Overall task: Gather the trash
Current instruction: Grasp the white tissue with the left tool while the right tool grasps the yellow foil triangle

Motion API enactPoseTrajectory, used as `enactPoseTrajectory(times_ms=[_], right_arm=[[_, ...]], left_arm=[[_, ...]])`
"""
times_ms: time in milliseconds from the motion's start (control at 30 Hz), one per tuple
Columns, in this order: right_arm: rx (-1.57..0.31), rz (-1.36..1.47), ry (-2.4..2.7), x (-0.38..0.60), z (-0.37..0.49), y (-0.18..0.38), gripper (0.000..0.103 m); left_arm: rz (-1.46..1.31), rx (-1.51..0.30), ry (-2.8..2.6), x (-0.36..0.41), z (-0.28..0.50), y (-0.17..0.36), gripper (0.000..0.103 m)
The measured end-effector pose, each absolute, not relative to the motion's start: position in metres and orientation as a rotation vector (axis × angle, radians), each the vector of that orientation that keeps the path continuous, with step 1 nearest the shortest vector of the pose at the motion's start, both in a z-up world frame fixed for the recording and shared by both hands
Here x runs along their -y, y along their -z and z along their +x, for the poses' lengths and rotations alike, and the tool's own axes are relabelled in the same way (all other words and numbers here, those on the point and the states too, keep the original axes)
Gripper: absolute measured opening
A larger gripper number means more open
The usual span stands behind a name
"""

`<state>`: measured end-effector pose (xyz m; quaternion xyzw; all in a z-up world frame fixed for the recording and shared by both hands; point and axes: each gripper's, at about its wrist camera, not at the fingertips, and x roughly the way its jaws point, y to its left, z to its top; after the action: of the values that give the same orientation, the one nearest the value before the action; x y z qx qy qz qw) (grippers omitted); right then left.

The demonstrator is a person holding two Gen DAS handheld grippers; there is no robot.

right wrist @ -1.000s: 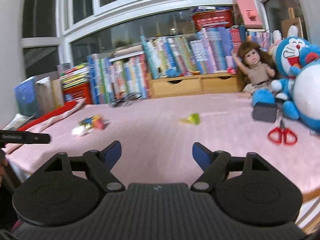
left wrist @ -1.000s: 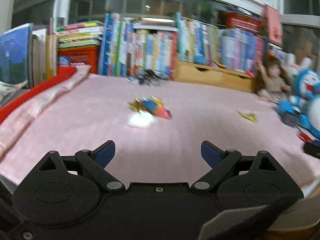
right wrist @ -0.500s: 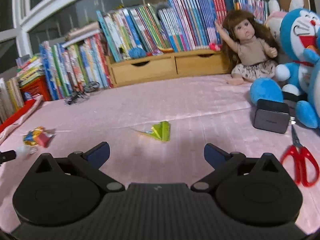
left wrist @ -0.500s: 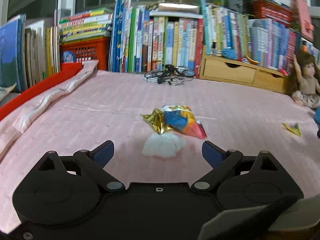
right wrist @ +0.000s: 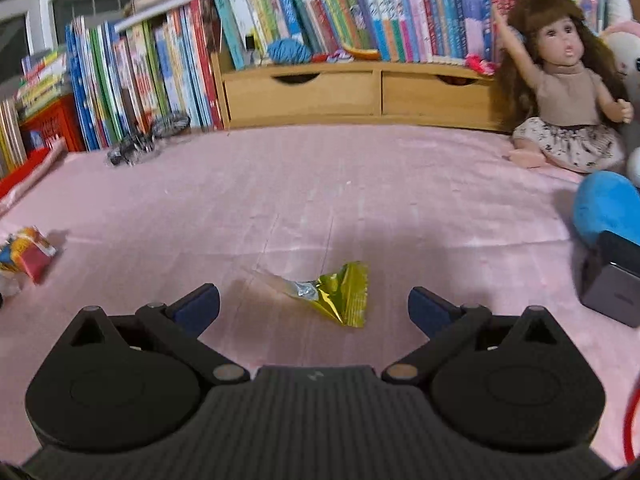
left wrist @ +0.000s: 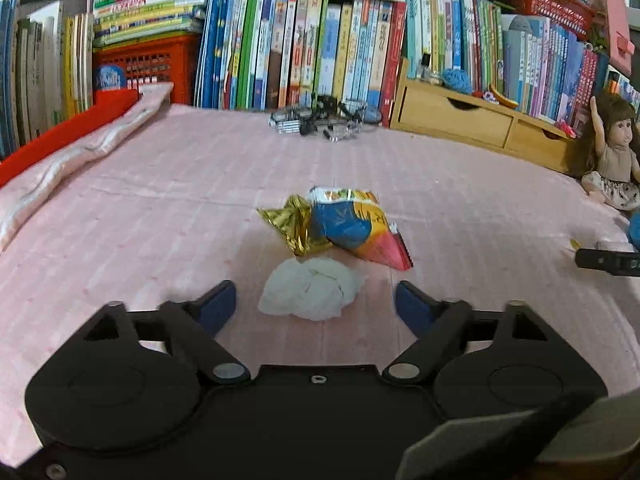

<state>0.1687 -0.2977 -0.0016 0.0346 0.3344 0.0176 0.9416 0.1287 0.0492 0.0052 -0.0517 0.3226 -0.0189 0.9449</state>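
A crumpled white tissue (left wrist: 310, 288) lies on the pink cloth (left wrist: 140, 208) between the blue fingertips of my left gripper (left wrist: 316, 306). Its jaws are closing and do not touch the tissue. Just beyond lie a gold foil wrapper (left wrist: 294, 222) and a blue, yellow and red snack bag (left wrist: 356, 226). In the right wrist view a yellow-green foil wrapper (right wrist: 338, 294) lies between the wide-open fingertips of my right gripper (right wrist: 314, 306), which holds nothing. The snack bag (right wrist: 26, 254) shows at that view's left edge.
Rows of books (left wrist: 312, 40) and a wooden drawer box (right wrist: 360, 92) line the back. A tangle of clear clips (left wrist: 320, 122) lies before them. A doll (right wrist: 560, 92), blue plush toy (right wrist: 604, 204), grey box (right wrist: 612, 288) and red scissors handle (right wrist: 630, 428) crowd the right. A red box (left wrist: 60, 128) stands left.
Both grippers moved forward and lower toward the trash. The tissue now lies between the left fingertips, which have narrowed. The yellow-green wrapper now lies between the right fingertips, which opened wider.
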Motion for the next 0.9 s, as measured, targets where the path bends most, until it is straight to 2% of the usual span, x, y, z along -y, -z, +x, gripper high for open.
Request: enactPoseTrajectory(times_ms=[33,67,133,200,233,300,367,433,900], right_arm=[[-0.684,0.059,-0.034,0.295,0.170,0.004,0.103],[-0.685,0.048,-0.033,0.293,0.172,0.004,0.103],[-0.676,0.050,-0.063,0.292,0.172,0.003,0.101],[-0.672,0.037,-0.069,0.291,0.171,0.002,0.092],[-0.667,0.033,-0.071,0.290,0.169,0.001,0.084],[-0.655,0.046,-0.076,0.291,0.164,-0.001,0.072],[-0.646,0.041,-0.085,0.289,0.158,-0.003,0.051],[-0.633,0.016,-0.092,0.285,0.151,-0.004,0.040],[-0.561,0.016,-0.183,0.261,0.094,-0.016,0.021]], left_arm=[[-0.111,-0.670,0.042,-0.049,0.131,-0.003,0.064],[-0.108,-0.672,0.041,-0.048,0.132,-0.002,0.061],[-0.073,-0.658,0.025,-0.044,0.132,-0.002,0.043],[-0.066,-0.653,0.013,-0.043,0.131,-0.003,0.038],[-0.078,-0.651,0.012,-0.043,0.130,-0.004,0.035],[-0.089,-0.647,0.014,-0.045,0.126,-0.007,0.034],[-0.089,-0.636,0.016,-0.045,0.120,-0.009,0.033],[-0.090,-0.627,0.019,-0.046,0.114,-0.012,0.033],[-0.155,-0.572,0.031,-0.053,0.068,-0.029,0.032]])
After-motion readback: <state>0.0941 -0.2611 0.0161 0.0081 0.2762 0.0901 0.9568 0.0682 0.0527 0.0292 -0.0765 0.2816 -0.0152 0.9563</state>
